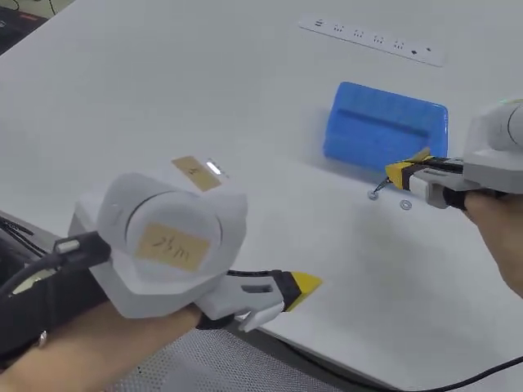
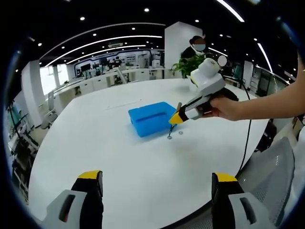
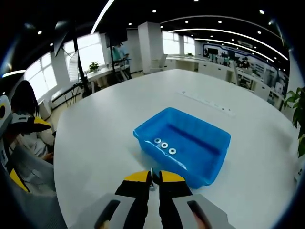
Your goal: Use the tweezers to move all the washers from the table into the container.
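the left gripper [image 1: 282, 298] lies closest in the head view, low on the left. its yellow-tipped jaws point right over the near edge of the white table [image 1: 163, 98]. in the left gripper view its jaws stand wide apart with nothing between them.

further right across the table sits the blue container [image 1: 384, 122]. the right gripper view shows three washers [image 3: 164, 145] in a row on its floor, close to the front wall. beyond the container, near the far edge, lies a white power strip [image 1: 372, 39].

just in front of the container the tweezers [image 1: 381, 187] slant down to the tabletop. their upper part is pinched between the jaws of the right gripper [image 1: 402, 172], which are pressed together on them. the tips come down at one washer [image 1: 373, 195] on the table. they are too fine to tell how far apart they are, or whether they have hold of it. a second washer [image 1: 406, 204] lies flat just to the right, apart from the tips.
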Available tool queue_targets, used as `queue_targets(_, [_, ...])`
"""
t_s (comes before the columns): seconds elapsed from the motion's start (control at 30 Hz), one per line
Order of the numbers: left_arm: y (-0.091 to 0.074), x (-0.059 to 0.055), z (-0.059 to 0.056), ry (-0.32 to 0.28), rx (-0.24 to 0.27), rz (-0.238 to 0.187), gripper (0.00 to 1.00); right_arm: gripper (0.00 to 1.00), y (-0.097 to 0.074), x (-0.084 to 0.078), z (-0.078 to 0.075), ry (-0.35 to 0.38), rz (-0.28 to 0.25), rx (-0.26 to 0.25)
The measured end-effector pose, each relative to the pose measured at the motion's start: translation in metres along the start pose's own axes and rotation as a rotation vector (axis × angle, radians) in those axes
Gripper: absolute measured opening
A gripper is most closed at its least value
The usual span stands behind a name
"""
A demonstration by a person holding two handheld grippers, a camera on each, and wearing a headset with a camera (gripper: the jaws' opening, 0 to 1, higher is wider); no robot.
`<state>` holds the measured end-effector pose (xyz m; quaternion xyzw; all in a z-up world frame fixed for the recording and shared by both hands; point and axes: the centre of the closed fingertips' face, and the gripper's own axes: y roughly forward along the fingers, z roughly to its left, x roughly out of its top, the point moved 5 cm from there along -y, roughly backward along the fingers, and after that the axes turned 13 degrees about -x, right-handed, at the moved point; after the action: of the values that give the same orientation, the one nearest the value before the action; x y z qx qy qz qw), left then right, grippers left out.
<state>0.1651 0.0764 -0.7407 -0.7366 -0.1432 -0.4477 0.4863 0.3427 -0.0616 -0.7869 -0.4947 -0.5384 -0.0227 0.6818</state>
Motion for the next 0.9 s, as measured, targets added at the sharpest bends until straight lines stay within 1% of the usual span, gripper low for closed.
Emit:
queue_targets(0.03, [0.0002,0.0003,-0.0002,0.002,-0.001,0.000,0.97,0.03,0.0003,-0.0007,0.0002,-0.008,0.004,-0.003])
queue_targets(0.07, [0.0001,0.0006,-0.0003,0.004,0.000,0.001,0.97,0.03,0.0001,0.0000,-0.0005,-0.017,-0.003,-0.006])
queue_targets(0.17, [-0.0005,0.0010,0.0001,0.006,0.001,0.000,0.97,0.03,-0.0007,0.0008,-0.0016,-0.017,0.006,-0.008])
queue_targets(0.23, [-0.0014,0.0008,0.0008,0.005,0.004,0.000,0.97,0.03,-0.0022,0.0020,-0.0016,-0.021,0.000,-0.009])
queue_targets(0.33, [-0.0019,-0.0004,0.0016,0.001,0.006,0.002,0.97,0.03,-0.0016,-0.0002,-0.0023,-0.049,0.013,-0.015])
queue_targets(0.37, [-0.0018,-0.0006,0.0015,0.001,0.006,0.003,0.97,0.03,-0.0017,0.0000,-0.0026,-0.052,0.007,-0.015])
queue_targets(0.53, [-0.0018,0.0004,0.0007,0.006,0.006,0.004,0.97,0.03,-0.0022,0.0010,-0.0040,-0.030,0.012,-0.013])
queue_targets(0.6, [-0.0018,0.0007,0.0009,0.005,0.007,0.003,0.97,0.03,-0.0022,0.0009,-0.0028,-0.023,0.015,-0.004])
queue_targets(0.73, [-0.0011,0.0001,0.0012,0.005,0.007,0.006,0.97,0.03,-0.0015,0.0003,-0.0031,-0.033,0.016,-0.009])
queue_targets(0.9, [-0.0009,0.0001,0.0013,0.008,0.005,0.008,0.96,0.03,-0.0005,0.0008,-0.0049,-0.021,0.021,-0.005])
